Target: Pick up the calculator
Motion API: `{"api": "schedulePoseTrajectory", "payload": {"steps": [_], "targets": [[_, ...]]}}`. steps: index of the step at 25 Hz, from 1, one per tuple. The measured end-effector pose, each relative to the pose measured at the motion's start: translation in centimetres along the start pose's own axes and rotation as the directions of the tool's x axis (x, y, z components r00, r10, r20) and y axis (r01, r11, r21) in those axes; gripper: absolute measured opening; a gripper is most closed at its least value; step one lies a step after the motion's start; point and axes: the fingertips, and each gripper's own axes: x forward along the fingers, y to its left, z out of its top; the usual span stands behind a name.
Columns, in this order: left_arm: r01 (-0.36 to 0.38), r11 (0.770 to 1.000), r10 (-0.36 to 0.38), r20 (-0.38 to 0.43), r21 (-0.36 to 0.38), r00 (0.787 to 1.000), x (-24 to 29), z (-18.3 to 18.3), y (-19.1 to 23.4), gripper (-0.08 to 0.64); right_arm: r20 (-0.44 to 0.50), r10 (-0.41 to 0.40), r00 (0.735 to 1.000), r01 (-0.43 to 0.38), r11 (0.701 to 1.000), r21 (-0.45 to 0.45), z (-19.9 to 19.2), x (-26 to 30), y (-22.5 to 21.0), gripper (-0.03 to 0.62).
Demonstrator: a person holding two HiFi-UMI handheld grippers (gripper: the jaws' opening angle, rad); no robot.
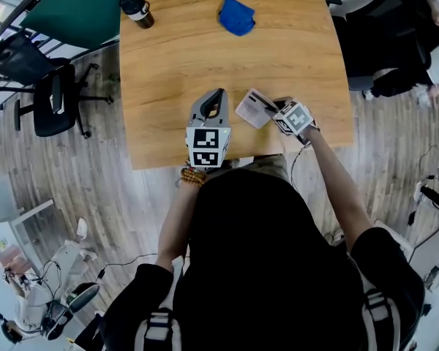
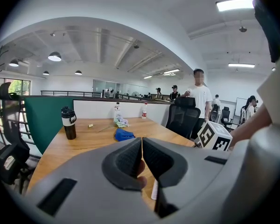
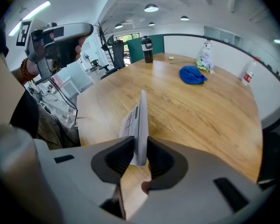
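- Right gripper view shows the right gripper [image 3: 140,146] clamped on the calculator [image 3: 139,125], its dark ribbed pads pressing on both flat faces at the near end.
- Seen from there the calculator stands on edge. Its long axis runs straight out from the jaws, and the key face is turned to the picture's left.
- Head view puts the calculator [image 1: 253,109] over the table's near edge, just left of the right gripper [image 1: 272,108]. Its free end points toward the left gripper [image 1: 218,97]. I cannot tell whether it touches the wood.
- Left gripper [image 2: 142,146] has its jaws together with nothing between them, and it hangs near the same table edge.
- Table [image 1: 205,50] is a broad top of warm wood grain with rounded corners and a matte finish.
- At its far end lie a crumpled blue cloth [image 1: 236,16] and a dark cylindrical tumbler [image 1: 137,9] with a pale band.
- Floor [image 1: 110,196] is grey wood-look planking. A black office chair [image 1: 55,101] stands to the left and a green partition [image 1: 80,6] stands beyond it.
- The room is an open office with a white ceiling and round hanging lamps [image 2: 54,56].
- The calculator is a thin, pale, flat slab with rows of small light keys. The grippers are smooth grey plastic.
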Motion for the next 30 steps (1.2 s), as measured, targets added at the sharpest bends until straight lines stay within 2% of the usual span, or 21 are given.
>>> {"api": "schedulePoseTrajectory", "payload": {"steps": [15, 30], "targets": [[0.036, 0.999, -0.036, -0.008, 0.017, 0.999, 1.0, 0.0, -0.9, 0.025, 0.069, -0.022, 0.997, 0.019, 0.999, 0.047, 1.0, -1.2, -0.2, 0.089], [0.042, 0.999, -0.042, -0.010, 0.019, 0.999, 1.7, 0.0, 0.3, 0.025, 0.128, -0.053, 0.990, 0.041, 0.995, 0.094, 3.6, -1.7, -0.2, 0.086]]}}
